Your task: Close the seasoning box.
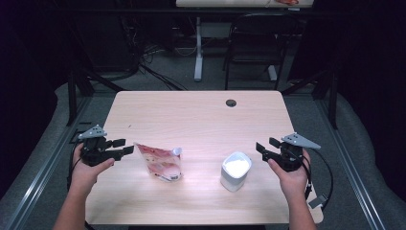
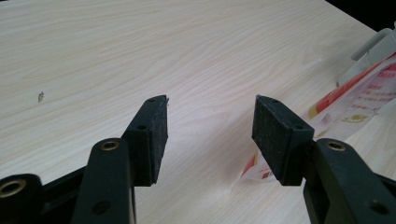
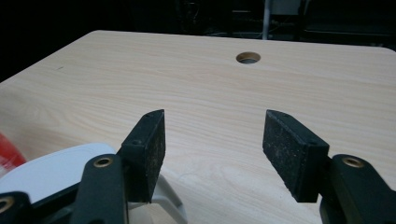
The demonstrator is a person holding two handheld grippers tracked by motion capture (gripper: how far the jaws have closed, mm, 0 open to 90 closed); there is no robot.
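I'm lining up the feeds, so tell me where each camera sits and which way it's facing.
High view: above the near edge, looking forward and down at the table; forearms, both hands and both grippers show.
Left gripper view: rides the left gripper, facing the pouch; open fingers show.
Right gripper view: rides the right gripper, facing the hole; open fingers, cup.
Shared: high and right views share the hole.

On the pale wooden tabletop (image 1: 191,115), the red-printed clear plastic pouch (image 1: 160,163) lies left of the white square plastic container (image 1: 235,170); the round cable hole (image 1: 231,103) sits behind them, toward the far edge
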